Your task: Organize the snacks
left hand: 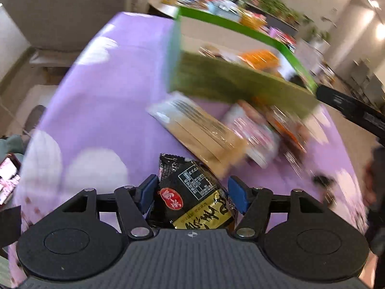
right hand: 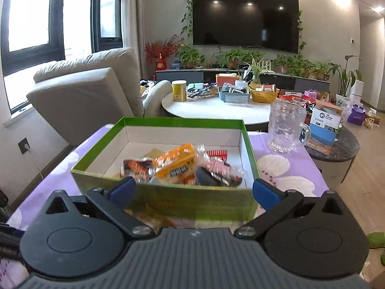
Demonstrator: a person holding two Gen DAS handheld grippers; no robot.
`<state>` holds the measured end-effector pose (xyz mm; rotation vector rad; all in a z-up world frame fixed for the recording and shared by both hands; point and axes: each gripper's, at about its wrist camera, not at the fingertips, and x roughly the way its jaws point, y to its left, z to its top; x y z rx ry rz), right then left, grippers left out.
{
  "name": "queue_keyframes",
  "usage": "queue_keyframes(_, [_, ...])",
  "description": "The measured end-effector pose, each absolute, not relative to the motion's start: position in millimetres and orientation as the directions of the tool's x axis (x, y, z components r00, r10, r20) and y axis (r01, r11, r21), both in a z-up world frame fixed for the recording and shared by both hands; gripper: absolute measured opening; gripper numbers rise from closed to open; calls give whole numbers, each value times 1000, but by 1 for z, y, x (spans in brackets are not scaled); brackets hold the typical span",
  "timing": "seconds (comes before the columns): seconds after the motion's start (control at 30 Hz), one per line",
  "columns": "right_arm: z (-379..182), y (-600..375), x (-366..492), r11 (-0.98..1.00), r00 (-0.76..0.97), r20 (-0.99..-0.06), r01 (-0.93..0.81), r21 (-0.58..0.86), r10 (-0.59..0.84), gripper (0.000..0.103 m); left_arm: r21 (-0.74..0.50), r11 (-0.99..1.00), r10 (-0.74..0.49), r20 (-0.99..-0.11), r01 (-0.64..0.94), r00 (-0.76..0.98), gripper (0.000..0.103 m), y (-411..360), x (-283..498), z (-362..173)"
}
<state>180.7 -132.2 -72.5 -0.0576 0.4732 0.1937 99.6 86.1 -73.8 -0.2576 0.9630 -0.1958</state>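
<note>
- Carrying a black snack packet point(left hand: 192, 192) with gold lettering between the blue pads of the left gripper point(left hand: 193, 190): the packet sits in the gap, the left pad looks to touch it, but a sliver shows at the right pad, so I cannot tell whether it is truly clamped
- The right gripper point(right hand: 193, 187) has its jaws spread wide with nothing between them, poised just before the near wall of the green box point(right hand: 168, 197)
- That box stands on the purple tablecloth point(left hand: 101, 91) and already holds several wrapped snacks, an orange packet point(right hand: 176, 162) uppermost
- Loose snacks lie on the cloth near the box's front wall: a tan flat pack point(left hand: 204, 132) and a pinkish wrapper point(left hand: 255, 134), both blurred
- To do this step well, I judge the black packet should clear the box's near rim before release, then go down into a free corner
- Steadying the box with the right gripper would likely keep it from sliding
- A glass mug point(right hand: 286, 127) stands beyond the box's right side, worth avoiding
</note>
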Motion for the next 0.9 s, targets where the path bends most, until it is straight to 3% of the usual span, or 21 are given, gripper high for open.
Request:
queue_keyframes(0.5, [-87, -146, 143, 982, 869, -477, -180, -53, 133, 103, -214, 968, -251, -771, 133, 585, 61, 81, 70, -60])
queue_keyframes(0.63, [-90, -148, 138, 983, 867, -480, -179, -49, 134, 103, -165, 961, -269, -742, 222, 614, 61, 80, 66, -53])
queue_keyframes(0.8, [-93, -150, 133, 983, 863, -488, -179, -46, 134, 103, -231, 883, -430, -746, 408, 509, 61, 86, 76, -52])
queue_keyframes(0.9, [-93, -152, 131, 983, 863, -487, -177, -45, 133, 103, -174, 852, -436, -758, 494, 485, 61, 87, 80, -49])
